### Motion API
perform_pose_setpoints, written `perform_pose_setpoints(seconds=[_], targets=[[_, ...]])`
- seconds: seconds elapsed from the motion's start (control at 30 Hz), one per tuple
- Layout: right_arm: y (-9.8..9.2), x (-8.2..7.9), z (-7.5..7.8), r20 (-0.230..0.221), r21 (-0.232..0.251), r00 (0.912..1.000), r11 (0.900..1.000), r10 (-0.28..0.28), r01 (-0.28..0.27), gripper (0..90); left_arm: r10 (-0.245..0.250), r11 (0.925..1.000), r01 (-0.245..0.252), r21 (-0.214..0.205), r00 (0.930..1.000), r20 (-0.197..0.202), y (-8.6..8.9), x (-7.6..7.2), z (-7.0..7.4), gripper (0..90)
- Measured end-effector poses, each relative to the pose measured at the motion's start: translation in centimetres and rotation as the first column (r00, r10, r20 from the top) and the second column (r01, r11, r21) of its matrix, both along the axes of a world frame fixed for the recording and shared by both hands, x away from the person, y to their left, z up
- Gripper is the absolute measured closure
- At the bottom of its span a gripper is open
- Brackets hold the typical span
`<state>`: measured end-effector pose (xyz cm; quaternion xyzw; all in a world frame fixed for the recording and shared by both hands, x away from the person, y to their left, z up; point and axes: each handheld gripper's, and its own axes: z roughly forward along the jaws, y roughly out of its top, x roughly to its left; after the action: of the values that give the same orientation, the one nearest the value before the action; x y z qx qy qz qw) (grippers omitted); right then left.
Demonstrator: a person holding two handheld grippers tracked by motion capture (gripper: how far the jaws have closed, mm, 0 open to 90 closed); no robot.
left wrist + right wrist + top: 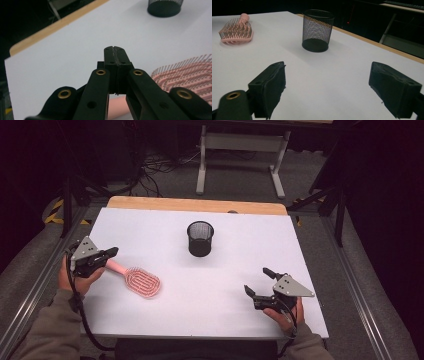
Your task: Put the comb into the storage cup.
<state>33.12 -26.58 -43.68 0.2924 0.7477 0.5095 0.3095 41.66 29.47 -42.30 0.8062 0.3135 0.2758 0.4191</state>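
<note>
Pink plastic hairbrush [142, 281], black wire-mesh cup [200, 238], seemingly matt white tabletop [225, 285]

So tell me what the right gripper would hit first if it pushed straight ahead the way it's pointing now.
Probably the black mesh cup. In the right gripper view it stands just left of centre beyond the open right gripper, with bare white table between. Depth is hard to judge, so the gripper might slip past on the cup's right.

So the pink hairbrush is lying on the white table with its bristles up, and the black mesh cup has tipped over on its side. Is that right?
Not quite. The black mesh cup stands upright, its open mouth up, as the right gripper view shows clearly. The rest holds: the pink hairbrush lies bristles up on the white table.
</note>
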Motion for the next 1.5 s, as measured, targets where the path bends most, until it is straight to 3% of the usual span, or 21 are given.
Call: perform_pose_setpoints(seconds=[0.2,0.33,0.47,0.63,0.7,0.77,1.2,1.3,1.5], targets=[[0.3,0.2,-0.3,-0.017,-0.012,0.9999,0.9999,0.002,-0.002,14.5,0.050,0.9978,-0.045,0.048,0.9944,-0.093,0.1,1.9,-1.0,89.9],[0.3,0.2,-0.5,-0.029,-0.005,0.9996,1.0000,0.006,-0.006,14.7,0.078,0.9954,-0.069,0.067,0.9881,-0.133,0.4,2.9,-1.9,89.9],[0.2,0.3,-0.5,-0.033,-0.010,0.9995,0.9999,0.005,-0.005,15.1,0.111,0.9923,-0.098,0.076,0.9741,-0.197,0.8,3.4,-2.8,89.9],[0.2,0.3,-0.5,-0.032,-0.005,0.9994,1.0000,0.008,-0.008,15.5,0.131,0.9900,-0.114,0.084,0.9625,-0.238,0.9,3.7,-3.5,89.9],[0.2,0.3,-0.4,-0.025,-0.002,0.9996,0.9999,0.011,-0.012,15.5,0.140,0.9875,-0.117,0.105,0.9598,-0.243,0.8,3.8,-3.7,89.9],[0.2,0.2,-0.4,-0.025,-0.001,0.9996,0.9999,0.011,-0.011,15.6,0.142,0.9877,-0.120,0.100,0.9585,-0.247,0.9,3.9,-3.8,89.9],[0.1,0.3,-0.5,-0.027,-0.014,0.9996,0.9999,0.004,-0.005,15.6,0.150,0.9854,-0.125,0.116,0.9587,-0.242,1.0,3.3,-3.8,89.8],[0.1,0.3,-0.5,-0.030,-0.022,0.9996,0.9997,0.003,-0.004,15.6,0.162,0.9807,-0.129,0.147,0.9576,-0.238,0.9,3.1,-3.7,89.7],[-0.1,0.4,-0.5,-0.025,-0.023,0.9997,0.9997,0.004,-0.004,15.5,0.168,0.9792,-0.132,0.154,0.9543,-0.247,1.0,2.8,-3.6,89.8]])
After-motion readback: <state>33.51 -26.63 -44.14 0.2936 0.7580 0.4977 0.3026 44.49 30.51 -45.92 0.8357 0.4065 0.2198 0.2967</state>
